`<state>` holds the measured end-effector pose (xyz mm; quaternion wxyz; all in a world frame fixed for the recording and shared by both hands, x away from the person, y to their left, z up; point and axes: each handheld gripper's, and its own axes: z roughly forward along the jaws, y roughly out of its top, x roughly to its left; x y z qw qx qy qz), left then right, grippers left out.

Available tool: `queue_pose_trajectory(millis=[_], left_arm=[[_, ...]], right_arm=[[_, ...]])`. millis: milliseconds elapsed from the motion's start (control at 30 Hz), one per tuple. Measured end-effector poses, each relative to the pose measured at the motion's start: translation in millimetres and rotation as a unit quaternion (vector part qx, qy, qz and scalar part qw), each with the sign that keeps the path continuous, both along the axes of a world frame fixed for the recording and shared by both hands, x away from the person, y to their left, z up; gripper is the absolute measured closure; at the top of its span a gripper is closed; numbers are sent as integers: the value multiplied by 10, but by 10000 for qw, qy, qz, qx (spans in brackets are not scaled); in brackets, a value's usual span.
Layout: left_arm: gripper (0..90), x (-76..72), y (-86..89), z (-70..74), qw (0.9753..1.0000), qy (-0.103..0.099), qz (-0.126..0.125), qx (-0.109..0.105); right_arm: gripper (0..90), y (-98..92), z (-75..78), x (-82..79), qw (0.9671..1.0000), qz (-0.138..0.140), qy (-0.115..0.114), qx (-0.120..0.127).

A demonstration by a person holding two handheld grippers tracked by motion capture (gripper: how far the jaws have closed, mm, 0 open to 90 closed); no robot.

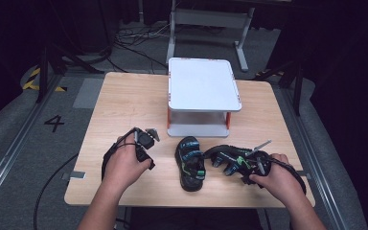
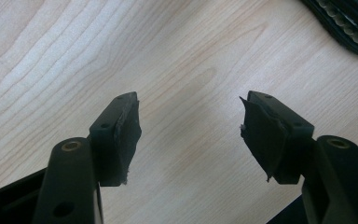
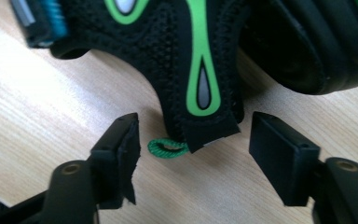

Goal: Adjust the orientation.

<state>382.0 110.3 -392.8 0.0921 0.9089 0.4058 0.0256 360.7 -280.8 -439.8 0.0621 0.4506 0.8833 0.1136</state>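
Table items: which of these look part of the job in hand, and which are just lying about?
Probably in the job:
- green-trimmed sandal, its strap end between the open right gripper fingers
- second sandal, beside it
- white two-tier rack, possibly the destination

Just about:
- floor cables
- left gripper, open over bare table

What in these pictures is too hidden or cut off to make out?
- Right sandal, high view: the right gripper and hand cover its heel.
- Lower shelf of the white rack, high view: hidden under the top tray.
- Sandal edge, left gripper view: cut off by the frame corner.
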Motion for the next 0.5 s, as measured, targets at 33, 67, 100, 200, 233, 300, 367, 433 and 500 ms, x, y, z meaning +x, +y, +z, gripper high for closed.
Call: queue_pose_trajectory(millis=[33, 67, 100, 200, 233, 300, 367, 433, 500], left_arm=[[371, 0, -4, -2, 10000, 4, -23, -13], [370, -4, -7, -2, 10000, -5, -22, -2], [371, -6, -10, -2, 10000, -11, -17, 7], [373, -4, -14, -7, 10000, 8, -42, -12], [373, -6, -17, -6, 10000, 7, -20, -4], [374, -1, -21, -10, 10000, 5, -13, -28], [374, 7, -25, -10, 10000, 3, -33, -24], [377, 10, -35, -11, 10000, 20, -33, 1], [379, 14, -44, -13, 10000, 2, -63, -9]], right_arm=[[389, -6, -7, 6, 10000, -21, 8, -12], [394, -10, -11, 12, 10000, -23, 32, -9], [401, -11, -12, 16, 10000, -55, 27, 31], [495, 9, -4, 21, 10000, -70, 23, 52], [510, 17, -3, 19, 9999, -65, 54, 70], [553, 20, 16, 16, 10000, 74, -2, -35], [602, 12, 38, 10, 9999, 105, -59, -18], [617, -4, 71, 2, 9999, 136, -64, 61], [627, -2, 92, -11, 9998, 186, -97, 63]])
